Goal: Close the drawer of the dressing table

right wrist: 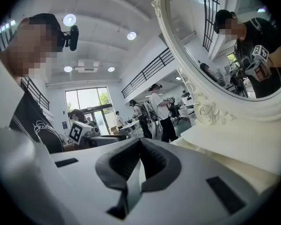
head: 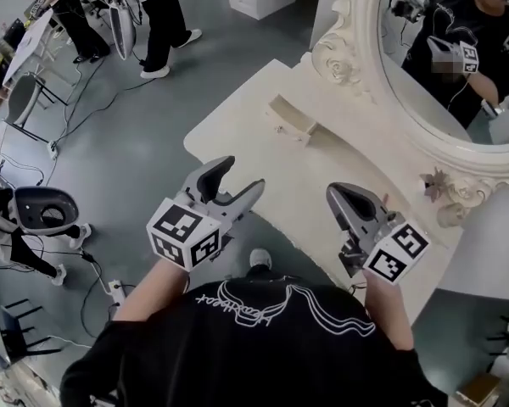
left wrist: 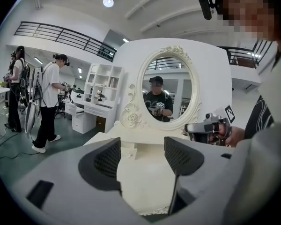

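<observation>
The dressing table [head: 237, 134] is the biggest thing here: a cream-white, matt piece with a smooth top and a curved front edge, standing on a grey floor. At its back stands an oval mirror [head: 441, 75] in a thick frame [head: 348, 49] of the same cream colour, carved with scrolls and roses. The person stands at the front edge in a black T-shirt, both forearms [head: 148, 291] bare and stretched forward and down. Each hand holds a gripper low above the table top. The left gripper [head: 242, 175] is over the front left part of the top and points toward the mirror. Its two jaws are wide apart with nothing between them, and its dark pads [left wrist: 103, 163] show a fine ribbed texture. The right gripper [head: 343, 197] is above the right part of the top, well apart from the left one. Its jaws are pressed together and hold nothing. Each gripper carries a white marker cube [head: 185, 231] with black squares. The drawer [head: 293, 119] is small and box-shaped, in the same cream material. It sticks out from the low base under the mirror, ahead of the left gripper and not touched by either gripper.
</observation>
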A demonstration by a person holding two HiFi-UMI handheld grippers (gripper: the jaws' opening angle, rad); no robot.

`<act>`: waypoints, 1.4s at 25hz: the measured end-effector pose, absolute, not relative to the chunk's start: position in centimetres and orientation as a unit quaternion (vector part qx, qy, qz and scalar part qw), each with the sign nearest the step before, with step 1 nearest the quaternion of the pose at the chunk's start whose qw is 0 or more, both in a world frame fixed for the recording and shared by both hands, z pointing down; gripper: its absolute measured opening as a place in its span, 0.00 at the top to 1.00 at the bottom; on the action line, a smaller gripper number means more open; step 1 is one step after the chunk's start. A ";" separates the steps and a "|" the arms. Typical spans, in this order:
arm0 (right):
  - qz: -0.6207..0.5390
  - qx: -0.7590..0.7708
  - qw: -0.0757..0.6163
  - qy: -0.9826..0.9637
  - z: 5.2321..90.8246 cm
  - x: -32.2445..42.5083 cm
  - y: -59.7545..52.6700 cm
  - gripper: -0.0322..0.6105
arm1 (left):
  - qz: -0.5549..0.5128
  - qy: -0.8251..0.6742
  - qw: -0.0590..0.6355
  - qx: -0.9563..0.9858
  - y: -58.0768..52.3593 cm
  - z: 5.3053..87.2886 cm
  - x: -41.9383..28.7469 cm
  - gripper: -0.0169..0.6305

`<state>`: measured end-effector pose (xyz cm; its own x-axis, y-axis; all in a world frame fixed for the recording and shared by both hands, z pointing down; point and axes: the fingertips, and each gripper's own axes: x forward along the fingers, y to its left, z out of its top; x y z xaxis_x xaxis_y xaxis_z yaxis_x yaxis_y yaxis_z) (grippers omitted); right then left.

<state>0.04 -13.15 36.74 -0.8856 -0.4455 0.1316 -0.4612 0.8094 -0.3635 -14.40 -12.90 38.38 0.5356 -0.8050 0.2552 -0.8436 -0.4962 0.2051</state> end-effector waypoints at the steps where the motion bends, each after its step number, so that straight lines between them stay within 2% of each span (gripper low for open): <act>1: 0.197 0.240 0.020 -0.950 36.9 0.1 -13.6 0.95 | 0.065 -0.477 0.154 0.863 -13.6 38.5 -14.3 0.52; 16: 0.196 0.283 0.025 -0.939 37.4 0.8 -15.6 0.95 | 0.123 -0.465 0.122 0.868 -19.4 43.1 -13.3 0.52; 35: 0.233 0.345 0.022 -0.909 39.6 3.4 -20.3 0.95 | 0.220 -0.438 0.163 0.856 -28.6 55.1 -12.3 0.53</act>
